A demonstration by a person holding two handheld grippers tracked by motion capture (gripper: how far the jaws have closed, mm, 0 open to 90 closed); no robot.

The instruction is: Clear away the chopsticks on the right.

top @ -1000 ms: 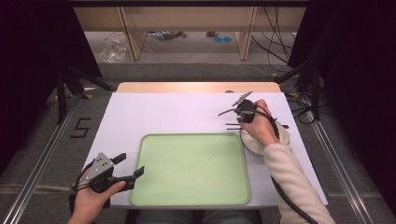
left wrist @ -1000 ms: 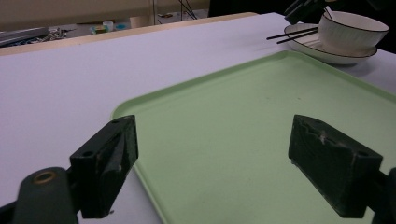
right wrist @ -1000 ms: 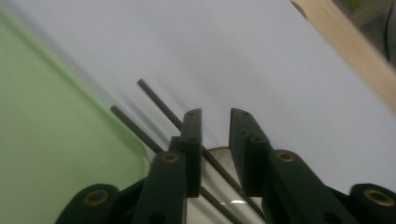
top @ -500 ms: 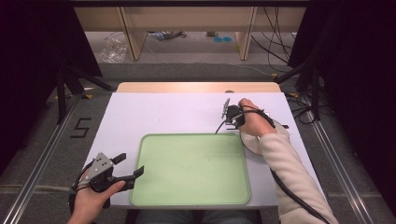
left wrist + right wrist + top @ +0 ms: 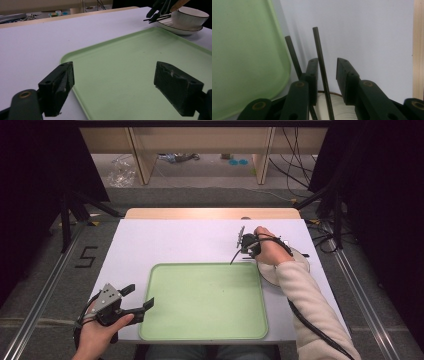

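My right gripper (image 5: 245, 245) hangs at the left edge of a white plate (image 5: 302, 258), past the far right corner of the green tray (image 5: 205, 300). In the right gripper view my right gripper (image 5: 327, 61) is open. One black chopstick (image 5: 321, 60) runs between its jaws, close to the left one. A second chopstick (image 5: 293, 55) lies outside the left jaw. The chopsticks (image 5: 155, 18) rest on the plate (image 5: 178, 30) beside a white bowl (image 5: 190, 17) and poke out toward the tray. My left gripper (image 5: 141, 296) stands open, holding nothing, at the tray's near left corner (image 5: 75, 57).
A white sheet (image 5: 165, 242) covers the table, with a wooden strip (image 5: 210, 213) at its far edge. The person's sleeve (image 5: 310, 310) lies along the tray's right side. Cables trail on the floor (image 5: 295, 175) beyond the table.
The right gripper has swung left, off the bowl toward the tray's far right corner, and turned its jaws down over the chopsticks. The left gripper has stayed put.
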